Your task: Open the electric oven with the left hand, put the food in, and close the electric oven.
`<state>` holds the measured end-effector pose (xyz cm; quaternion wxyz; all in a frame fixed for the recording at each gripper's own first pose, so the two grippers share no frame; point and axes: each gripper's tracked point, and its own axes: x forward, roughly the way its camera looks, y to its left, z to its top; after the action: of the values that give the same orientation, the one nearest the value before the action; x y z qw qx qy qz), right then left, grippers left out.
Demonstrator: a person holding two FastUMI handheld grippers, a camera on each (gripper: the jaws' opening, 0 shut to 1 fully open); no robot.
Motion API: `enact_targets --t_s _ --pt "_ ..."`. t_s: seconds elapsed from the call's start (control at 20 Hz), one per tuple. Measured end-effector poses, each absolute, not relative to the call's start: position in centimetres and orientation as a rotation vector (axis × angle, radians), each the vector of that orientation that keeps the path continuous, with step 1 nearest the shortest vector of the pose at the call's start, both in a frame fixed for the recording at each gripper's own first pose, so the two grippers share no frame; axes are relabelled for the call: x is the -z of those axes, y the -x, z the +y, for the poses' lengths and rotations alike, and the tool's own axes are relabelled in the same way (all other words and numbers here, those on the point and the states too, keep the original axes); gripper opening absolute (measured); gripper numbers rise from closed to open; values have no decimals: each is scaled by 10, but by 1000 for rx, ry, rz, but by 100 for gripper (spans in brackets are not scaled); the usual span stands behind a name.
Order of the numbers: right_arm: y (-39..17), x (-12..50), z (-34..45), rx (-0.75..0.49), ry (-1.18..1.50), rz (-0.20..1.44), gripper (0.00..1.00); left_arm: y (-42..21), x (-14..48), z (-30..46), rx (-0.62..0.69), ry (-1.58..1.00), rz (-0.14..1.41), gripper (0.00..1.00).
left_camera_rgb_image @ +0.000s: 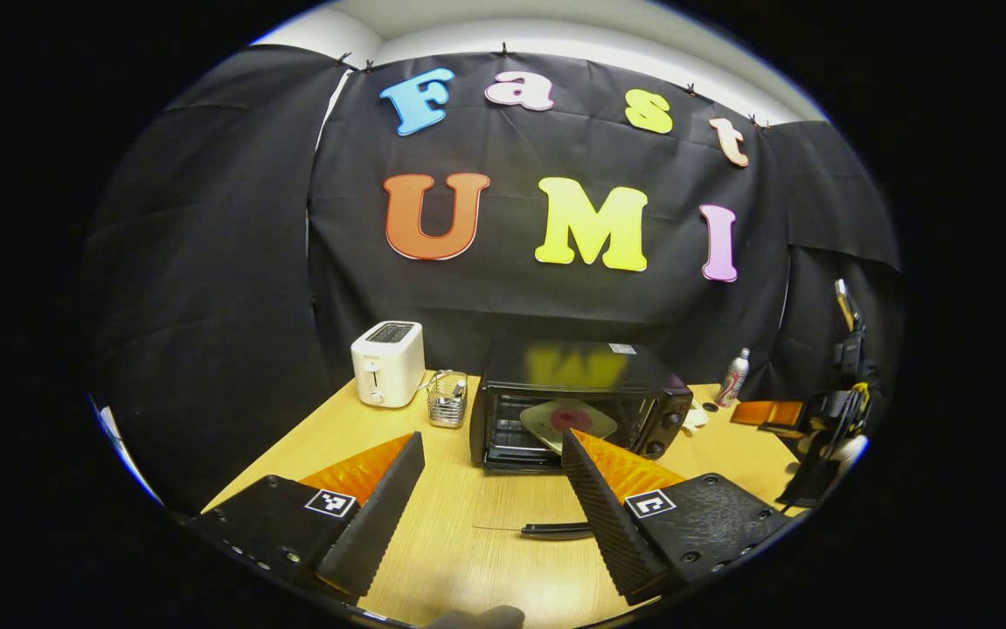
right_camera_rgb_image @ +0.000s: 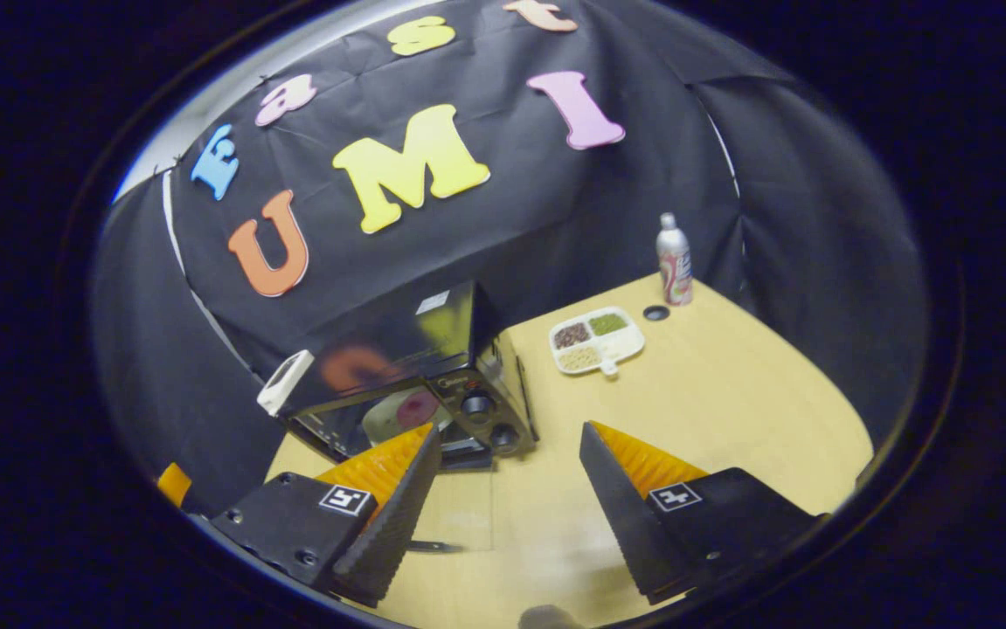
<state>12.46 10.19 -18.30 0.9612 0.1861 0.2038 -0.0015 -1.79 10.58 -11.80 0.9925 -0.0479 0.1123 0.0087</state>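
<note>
Oven [left_camera_rgb_image: 579, 406] sits dead ahead of left gripper [left_camera_rgb_image: 492, 489], a bit off, plate w/ food [left_camera_rgb_image: 567, 420] inside. Door lies flat toward it, so it looks open; can't be sure. Both grippers wide open, empty. Right gripper [right_camera_rgb_image: 509, 489] has oven [right_camera_rgb_image: 406, 371] ahead-left; left is squarer on for the door.

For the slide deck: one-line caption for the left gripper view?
Open left gripper faces the oven, plate of food inside.
</note>
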Motion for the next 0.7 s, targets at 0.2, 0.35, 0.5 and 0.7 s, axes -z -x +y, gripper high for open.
enact_targets --t_s 0.2,0.35,0.5,0.7 --pt "-95 168 75 41 -269 387 94 19 155 87 18 74 267 96" --pt "-74 162 63 54 -196 366 95 20 181 69 54 70 307 96" --pt "-50 162 53 65 -131 368 95 23 211 51 87 65 358 96" --pt "-29 168 46 73 -98 390 96 24 248 28 125 68 427 96"
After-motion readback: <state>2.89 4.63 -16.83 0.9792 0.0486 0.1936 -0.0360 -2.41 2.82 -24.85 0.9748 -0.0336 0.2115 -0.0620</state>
